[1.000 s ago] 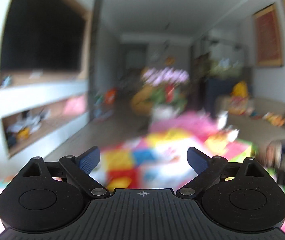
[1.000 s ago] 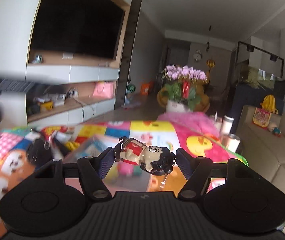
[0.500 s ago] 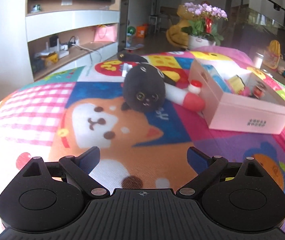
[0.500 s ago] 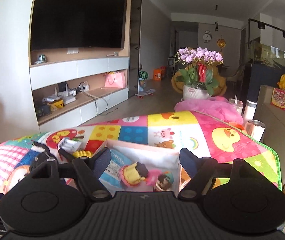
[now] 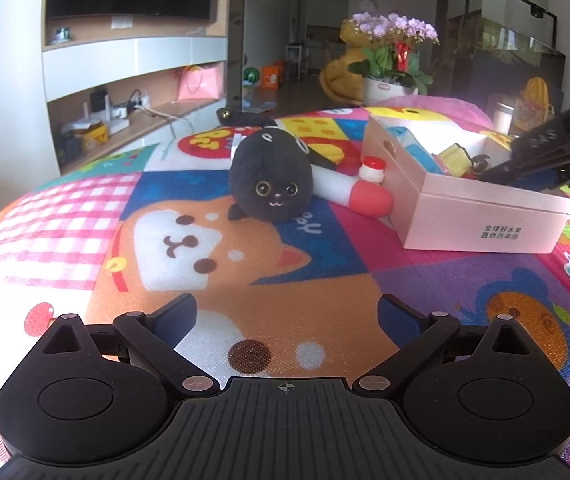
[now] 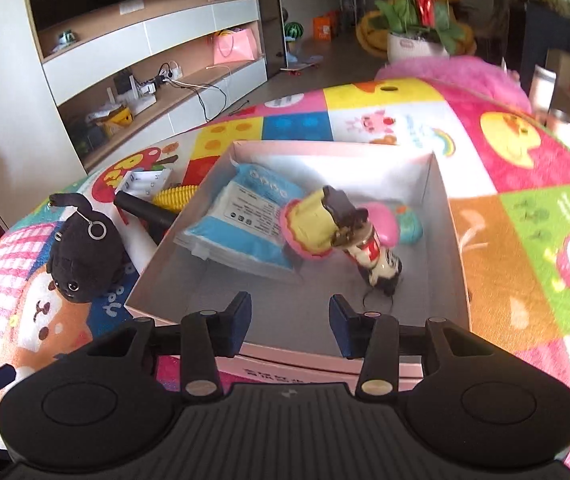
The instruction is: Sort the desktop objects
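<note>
- So, biggest first: the colourful cartoon-patchwork play mat (image 5: 213, 264) covers the whole work surface, and everything for the sorting sits on it.
- The open pale-pink cardboard box (image 6: 451, 240) is the drop spot. Inside lie a blue-and-white plastic packet (image 6: 245, 220), a yellow-and-pink toy figure (image 6: 313, 226) and the small red-and-white doll keychain with black hair (image 6: 379, 260), tilted against the figure near the box's right wall.
- The round black plush cat (image 5: 271, 184) sits on the mat left of the box, touching a white tube with a red end (image 5: 351, 192). Both are unsorted.
- The left gripper (image 5: 287, 314) is spread wide with nothing between its pads, low over the mat and aimed at the cat.
- The right gripper (image 6: 289, 322) hangs over the box's near edge, jaws closing on nothing.
- Step in hand, I'd say: the doll drop is done and the cat looks like the next pick. That needs the left one pushed forward to straddle the plush, then squeezed.
- Versus a second ago: the doll was clamped in the right gripper, now it's in the box. The left view was a blurry look across the room, and now it's down at mat level.
</note>
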The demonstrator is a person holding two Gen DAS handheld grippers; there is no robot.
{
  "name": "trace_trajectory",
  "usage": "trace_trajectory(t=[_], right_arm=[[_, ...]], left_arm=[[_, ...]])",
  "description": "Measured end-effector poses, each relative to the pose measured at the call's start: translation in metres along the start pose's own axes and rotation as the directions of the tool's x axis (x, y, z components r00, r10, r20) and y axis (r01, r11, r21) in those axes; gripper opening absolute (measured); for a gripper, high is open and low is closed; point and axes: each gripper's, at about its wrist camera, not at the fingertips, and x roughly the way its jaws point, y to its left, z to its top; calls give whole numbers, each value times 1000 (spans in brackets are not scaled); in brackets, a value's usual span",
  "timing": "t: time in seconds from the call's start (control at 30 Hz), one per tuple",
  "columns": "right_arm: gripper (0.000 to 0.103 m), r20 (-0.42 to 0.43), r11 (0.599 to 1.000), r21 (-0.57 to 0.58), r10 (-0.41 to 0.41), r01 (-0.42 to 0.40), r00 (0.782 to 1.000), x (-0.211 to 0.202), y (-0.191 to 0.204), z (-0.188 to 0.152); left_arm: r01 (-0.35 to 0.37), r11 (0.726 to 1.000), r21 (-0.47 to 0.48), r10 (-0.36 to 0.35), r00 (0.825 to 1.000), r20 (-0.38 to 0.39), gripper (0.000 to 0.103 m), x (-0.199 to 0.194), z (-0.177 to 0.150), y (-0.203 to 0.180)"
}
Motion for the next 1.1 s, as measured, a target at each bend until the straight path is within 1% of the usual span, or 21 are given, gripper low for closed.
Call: trace_trajectory(t=[0.13, 0.17, 0.2, 0.3, 0.37, 0.43, 0.47, 0.5, 0.53, 0.57, 0.67, 0.7, 0.77, 0.83, 0.9, 0.93, 0.97, 1.0, 1.03, 1.1], right_arm=[[43, 8, 1000, -19, -6, 6, 1000, -13, -8, -6], [43, 7, 1000, -25, -5, 6, 1000, -15, -9, -7], [44, 6, 999, -33, -6, 7, 1000, -18, -10, -9], [45, 19, 997, -70, -27, 28, 999, -26, -9, -14], [45, 34, 995, -85, -53, 56, 998, -32, -6, -16], [45, 54, 994, -103, -41, 46, 998, -41, -3, -18], [45, 71, 993, -115, -32, 40, 997, -47, -1, -19], [48, 90, 990, -133, -26, 38, 996, -53, 2, -18], [49, 111, 987, -154, -24, 41, 994, -59, 5, -17], [52, 131, 983, -176, -21, 44, 991, -64, 8, -15], [52, 178, 969, -242, -3, 47, 984, -74, 21, -2], [52, 183, 966, -256, 13, 35, 983, -73, 27, 5], [52, 169, 965, -262, 64, -18, 984, -67, 39, 25], [52, 130, 967, -238, 121, -87, 984, -51, 53, 48], [52, 82, 971, -198, 151, -132, 985, -27, 69, 70], [52, 54, 974, -173, 160, -148, 986, -13, 76, 81], [52, 29, 975, -152, 168, -161, 985, 0, 83, 91], [52, 3, 978, -128, 168, -166, 986, 18, 92, 104], [52, -23, 981, -111, 159, -160, 987, 36, 101, 113], [52, -73, 987, -85, 130, -136, 989, 71, 118, 131]], left_arm=[[5, 1000, -3, -5, 999, -34, 100, 6, 4, 0], [7, 1000, -3, -7, 999, -33, 100, 8, 7, 0], [-1, 1000, 6, 1, 1000, -12, 100, 11, 12, 0], [-79, 994, 70, 76, 996, 53, 100, 29, 39, -7], [-107, 990, 91, 102, 993, 57, 100, 49, 60, -10], [-133, 986, 101, 129, 990, 52, 100, 70, 76, -9], [-142, 985, 98, 138, 989, 51, 95, 77, 81, -8], [-139, 986, 97, 135, 990, 51, 86, 82, 84, -6], [-114, 989, 98, 110, 993, 47, 66, 84, 85, -4], [-92, 992, 87, 88, 995, 51, 63, 82, 85, -1], [-62, 997, 47, 58, 996, 69, 60, 66, 78, 10], [-43, 999, 33, 41, 997, 63, 60, 57, 73, 14], [-8, 1000, 16, 8, 999, 42, 60, 38, 61, 20], [29, 999, 12, -30, 999, 25, 60, 13, 46, 24], [86, 996, 23, -86, 996, 17, 62, -15, 28, 27], [103, 994, 25, -104, 994, 20, 67, -25, 20, 29], [110, 994, 22, -110, 994, 24, 74, -32, 13, 31], [103, 995, 13, -103, 994, 26, 80, -36, 7, 33], [92, 996, 0, -92, 995, 31, 89, -37, 2, 35], [91, 996, -23, -90, 995, 44, 92, -35, -4, 41]])
